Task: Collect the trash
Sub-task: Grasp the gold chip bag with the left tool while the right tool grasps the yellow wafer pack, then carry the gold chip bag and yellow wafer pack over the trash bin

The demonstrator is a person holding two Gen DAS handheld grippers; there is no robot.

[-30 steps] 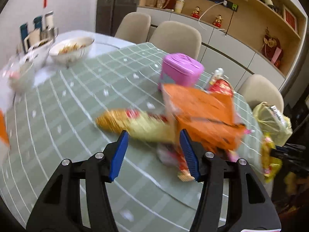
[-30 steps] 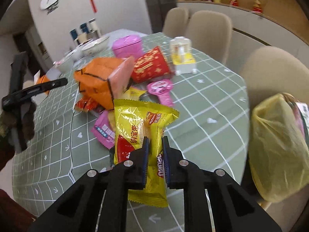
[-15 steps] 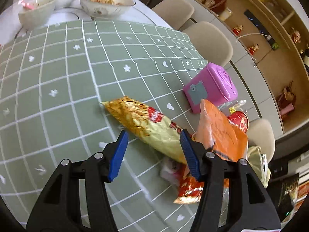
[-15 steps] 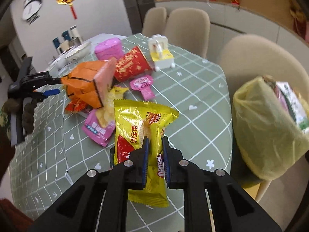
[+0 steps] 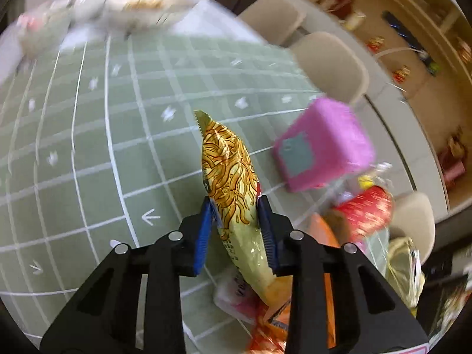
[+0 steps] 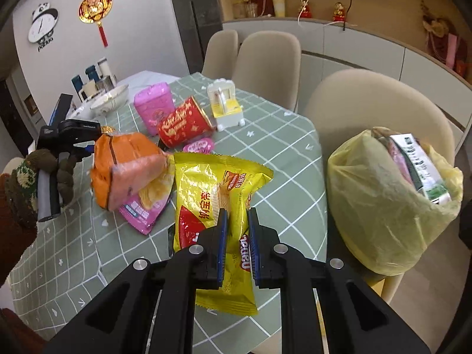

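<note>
Trash (image 6: 188, 129) litters green checked tablecloth (image 6: 274, 147); beige chairs (image 6: 265, 65).

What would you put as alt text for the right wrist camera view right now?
The right gripper is shut on a yellow snack packet, held above a table with a green checked tablecloth. To the right, a full yellow trash bag sits on a beige chair; more wrappers, a red cup and a pink box lie behind.

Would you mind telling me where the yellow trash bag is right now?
In the right wrist view, the trash bag sits at the right on a beige chair, just off the table's edge, right of the right gripper's yellow packet.
</note>
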